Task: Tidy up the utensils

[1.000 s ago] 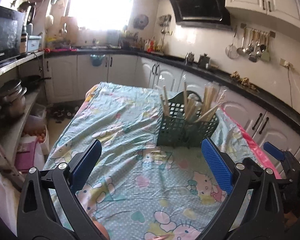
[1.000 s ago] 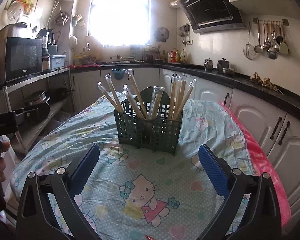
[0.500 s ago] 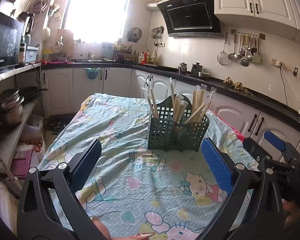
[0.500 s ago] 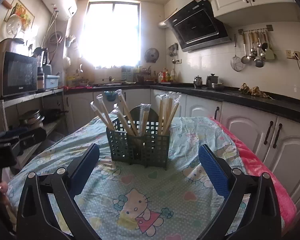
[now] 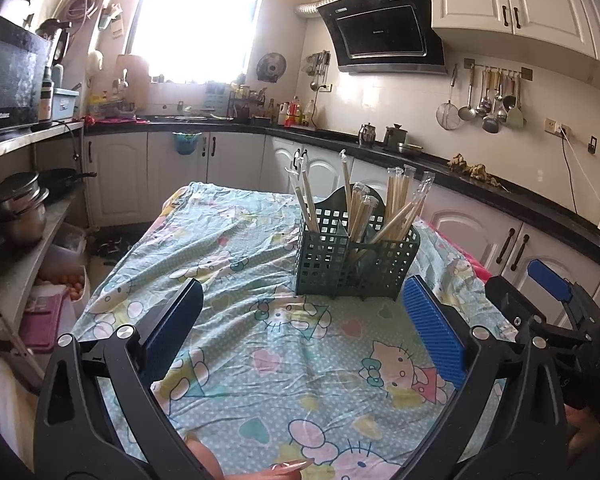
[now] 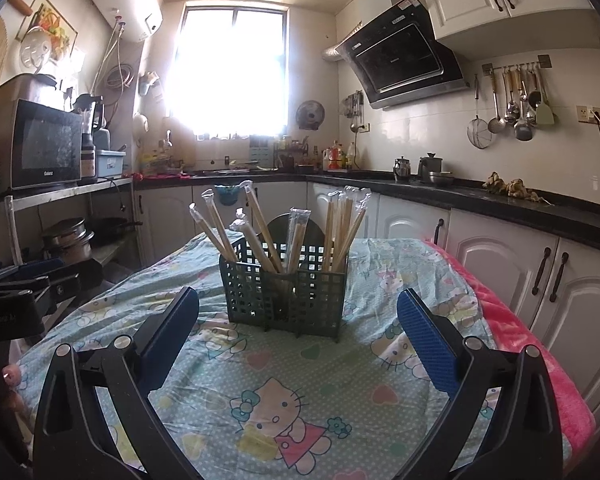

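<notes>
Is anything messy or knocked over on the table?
Nothing is knocked over. The green basket stands upright on the cartoon tablecloth, and the wrapped chopsticks lean every which way inside it, none spilled out. The cloth is wrinkled. Both grippers, left and right, are open and empty.

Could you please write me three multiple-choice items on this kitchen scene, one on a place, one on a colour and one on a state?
1. Where do the wrapped chopsticks stand?
A. flat on the cloth
B. in the basket
C. on the counter

2. What colour is the basket?
A. dark green
B. red
C. white

3. How are the two grippers?
A. both shut on chopsticks
B. one open, one shut
C. both open and empty

Answers: 1 B, the chopsticks rise out of the basket on the table cloth. 2 A, its grid walls are dark green. 3 C, the left gripper and the right gripper each show blue pads wide apart with nothing between.
</notes>
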{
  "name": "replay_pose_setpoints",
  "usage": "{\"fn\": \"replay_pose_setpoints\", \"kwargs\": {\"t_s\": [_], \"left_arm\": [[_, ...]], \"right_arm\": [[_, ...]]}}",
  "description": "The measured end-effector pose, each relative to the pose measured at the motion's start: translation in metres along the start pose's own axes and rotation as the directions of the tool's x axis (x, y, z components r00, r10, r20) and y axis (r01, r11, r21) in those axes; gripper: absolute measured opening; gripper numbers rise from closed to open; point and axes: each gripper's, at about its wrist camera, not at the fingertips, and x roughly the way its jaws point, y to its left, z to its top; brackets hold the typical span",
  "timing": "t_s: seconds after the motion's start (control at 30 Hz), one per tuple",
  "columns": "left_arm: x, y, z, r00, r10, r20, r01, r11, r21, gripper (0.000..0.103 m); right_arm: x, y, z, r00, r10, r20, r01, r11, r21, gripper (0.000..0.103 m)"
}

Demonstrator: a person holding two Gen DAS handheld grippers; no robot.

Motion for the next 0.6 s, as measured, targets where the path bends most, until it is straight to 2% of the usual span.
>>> {"fn": "replay_pose_setpoints", "kwargs": {"t_s": [0.6], "left_arm": [[-0.0002,-0.0001,0.0014,1.000,0.003,0.001,-0.003,1.000,0.000,0.092]], "right_arm": [[-0.0028,0.0015,0.0006,1.000,-0.008,0.006,0.008,1.000,0.008,0.097]]}}
